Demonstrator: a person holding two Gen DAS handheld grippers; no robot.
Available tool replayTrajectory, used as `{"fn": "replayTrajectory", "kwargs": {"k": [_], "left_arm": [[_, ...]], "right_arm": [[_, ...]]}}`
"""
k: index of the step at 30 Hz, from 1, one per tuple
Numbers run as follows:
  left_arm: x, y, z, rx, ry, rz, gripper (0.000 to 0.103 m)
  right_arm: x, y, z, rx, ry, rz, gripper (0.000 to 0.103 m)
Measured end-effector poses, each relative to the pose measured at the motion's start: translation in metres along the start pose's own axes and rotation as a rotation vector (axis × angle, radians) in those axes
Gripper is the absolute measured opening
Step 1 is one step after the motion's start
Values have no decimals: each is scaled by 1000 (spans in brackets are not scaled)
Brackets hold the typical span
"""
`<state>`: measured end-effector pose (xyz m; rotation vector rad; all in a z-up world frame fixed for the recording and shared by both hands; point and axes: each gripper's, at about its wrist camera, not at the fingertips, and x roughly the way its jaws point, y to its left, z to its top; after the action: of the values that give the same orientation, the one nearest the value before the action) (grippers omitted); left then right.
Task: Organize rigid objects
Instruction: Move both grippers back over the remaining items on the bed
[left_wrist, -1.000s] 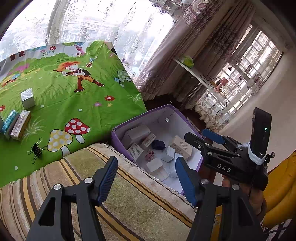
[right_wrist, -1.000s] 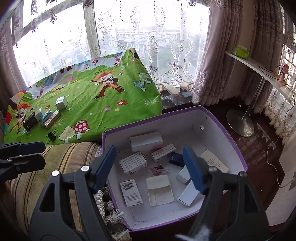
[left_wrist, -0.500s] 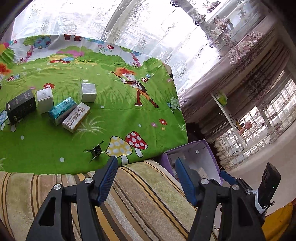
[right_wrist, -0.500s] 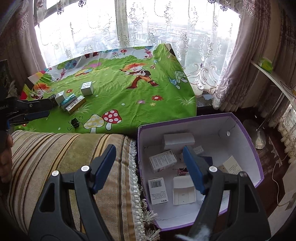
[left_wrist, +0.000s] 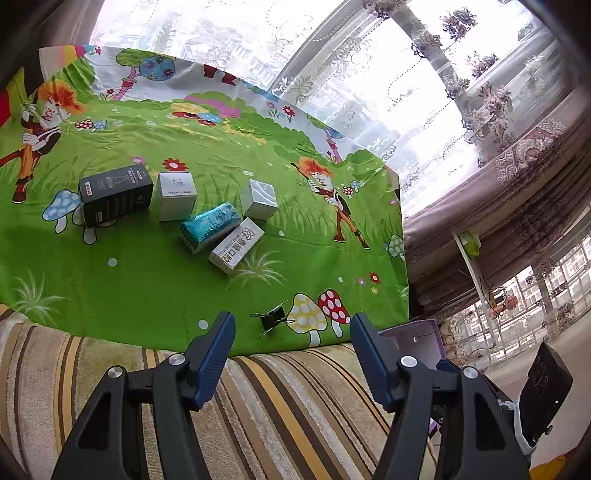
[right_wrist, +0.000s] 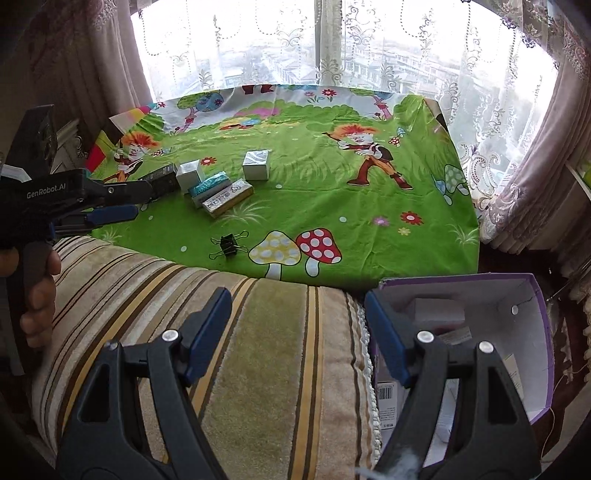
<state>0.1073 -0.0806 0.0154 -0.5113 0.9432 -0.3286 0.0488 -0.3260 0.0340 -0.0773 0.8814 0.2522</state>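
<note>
- Both grippers look empty right now. The left gripper (left_wrist: 291, 354) has its blue-padded jaws parted with nothing between them, hanging over the striped brown-and-gold cushion (left_wrist: 258, 413). The right gripper (right_wrist: 297, 332) is spread a bit wider, also holding nothing, over the same cushion beside the purple cardboard box with the white inside (right_wrist: 539, 295).
- Stuff left to sort sits on the green cartoon-print cloth (left_wrist: 147, 288): a black rectangular carton (left_wrist: 116, 194), a white cube-ish box (left_wrist: 176, 195), a shiny silver box (left_wrist: 258, 199), a teal foil-wrapped box (left_wrist: 210, 225) and a white carton with red lettering (left_wrist: 236, 249). A small black binder clip (left_wrist: 271, 319) lies apart, nearest the cushion.
- Biggest risk imo: the teal box and the lettered carton lie touching side by side. Going for one could easily nudge or drag the other, or pinch both.
- The binder clip is flat and tiny with wire loops sticking out. The pads could slide off it, or snag the cloth and bunch it up, shifting everything.
- The foil box and the silver one look slick, so they might slip out mid-carry.
- The purple box sits low off the cushion's edge and already holds several small white cartons (right_wrist: 439, 314). A careless drop could miss or bounce out.
- The two grippers are close together, so they might bump if both head for the same cluster.
</note>
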Motion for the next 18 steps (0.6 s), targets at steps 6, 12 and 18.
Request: {"fn": "replayTrajectory", "kwargs": {"k": [6,12,18], "left_arm": [[-13,22,5,-43,-35,20,66],[-24,42,9,-85,-58,33,66],[-35,56,17,-92,-77,73,66]], "right_arm": [[30,31,21,-50,63,52,77],[60,46,39,-62,133,95,77],[95,58,50,-75,213,99,77]]}}
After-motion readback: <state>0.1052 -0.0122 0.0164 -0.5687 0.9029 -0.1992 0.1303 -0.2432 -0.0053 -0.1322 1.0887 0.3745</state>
